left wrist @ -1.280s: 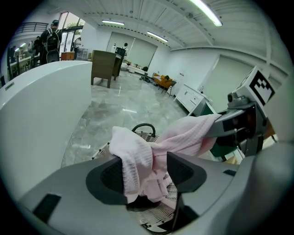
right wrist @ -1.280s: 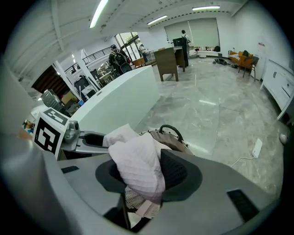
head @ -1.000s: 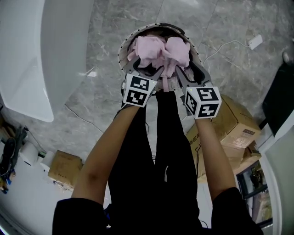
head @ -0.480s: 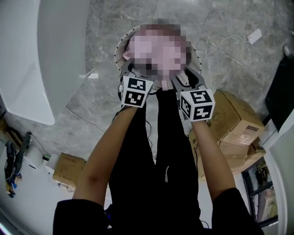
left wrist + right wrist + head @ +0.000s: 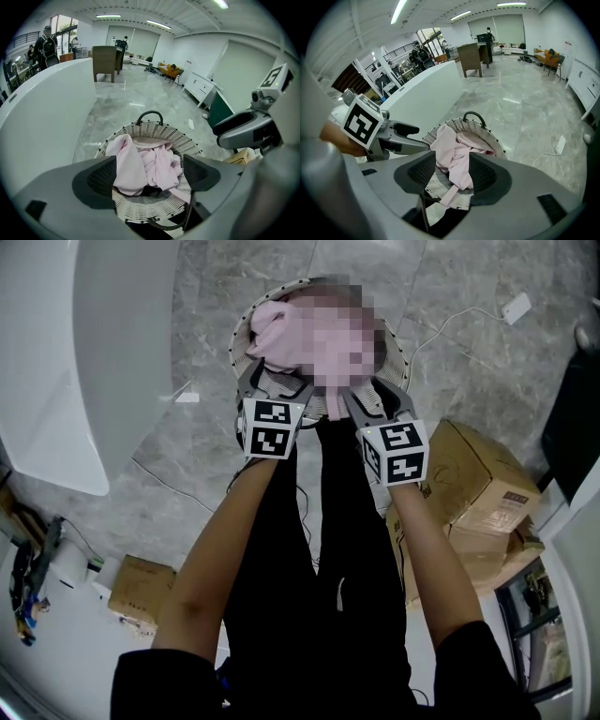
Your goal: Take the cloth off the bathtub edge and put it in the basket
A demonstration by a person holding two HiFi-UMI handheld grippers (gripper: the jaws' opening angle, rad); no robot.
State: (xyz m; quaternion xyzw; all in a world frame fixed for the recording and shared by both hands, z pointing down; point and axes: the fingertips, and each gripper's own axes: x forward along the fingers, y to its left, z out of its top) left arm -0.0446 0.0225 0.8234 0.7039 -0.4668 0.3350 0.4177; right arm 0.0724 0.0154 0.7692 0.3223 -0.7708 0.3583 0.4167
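Observation:
The pink cloth (image 5: 269,322) lies bunched inside the white woven basket (image 5: 239,341) on the floor, straight ahead of me. One strip of the cloth (image 5: 454,157) hangs over the basket's near rim (image 5: 461,202). My left gripper (image 5: 275,381) hovers at that rim. Its jaws are opening wide, and the cloth (image 5: 140,164) shows between them without being pressed by the pads. My right gripper (image 5: 375,395) is beside it, jaws apart, with the cloth seen in the gap. The white bathtub (image 5: 112,343) stands to the left.
Cardboard boxes (image 5: 478,484) are stacked at my right and a small box (image 5: 139,587) sits at the lower left. A white cable with a plug (image 5: 516,307) runs over the marble floor. The basket has a dark handle (image 5: 150,113) on its far side. People stand far off.
The left jaws have spread wider and let go of the cloth, which now rests in the basket. Both grippers have stayed at the basket's near rim.

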